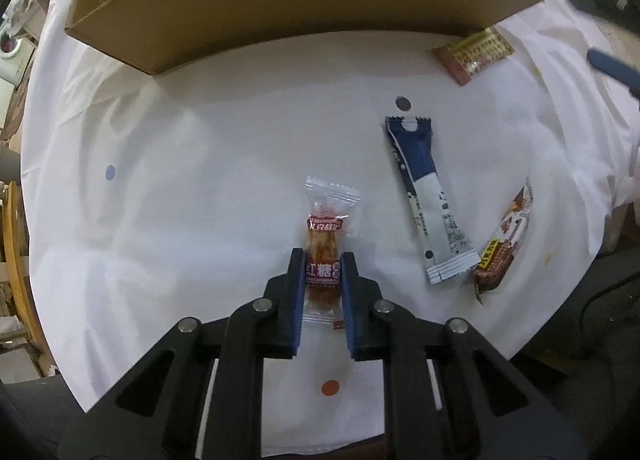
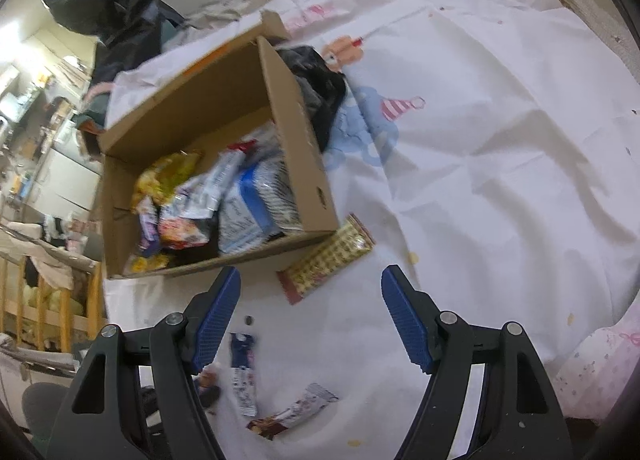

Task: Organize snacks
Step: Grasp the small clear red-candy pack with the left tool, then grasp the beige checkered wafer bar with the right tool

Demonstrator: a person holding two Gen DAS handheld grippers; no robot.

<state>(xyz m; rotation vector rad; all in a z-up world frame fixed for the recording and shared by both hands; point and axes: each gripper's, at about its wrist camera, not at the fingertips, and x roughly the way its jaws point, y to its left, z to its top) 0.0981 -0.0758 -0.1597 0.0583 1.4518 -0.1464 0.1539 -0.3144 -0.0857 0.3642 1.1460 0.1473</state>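
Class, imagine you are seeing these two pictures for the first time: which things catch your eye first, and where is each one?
First, the left claw, low in the middle of its view, closed on a clear-wrapped red snack lying on the white cloth. Next, the open cardboard box, heaped with snack packets, left of centre in the right wrist view. The right claw gapes open before a yellow-patterned snack bar lying at the box's corner.

A white sheet [image 2: 500, 148] covered the surface, printed with a blue-and-pink cartoon [image 2: 372, 124] just right of centre and small coloured dots [image 1: 330, 387] nearer in. A dark garment [image 2: 320, 92] lay bunched far back, touching the cartoon. At the far left stood a wooden rail [image 2: 64, 312], with cluttered shelves [image 2: 48, 128] beyond.
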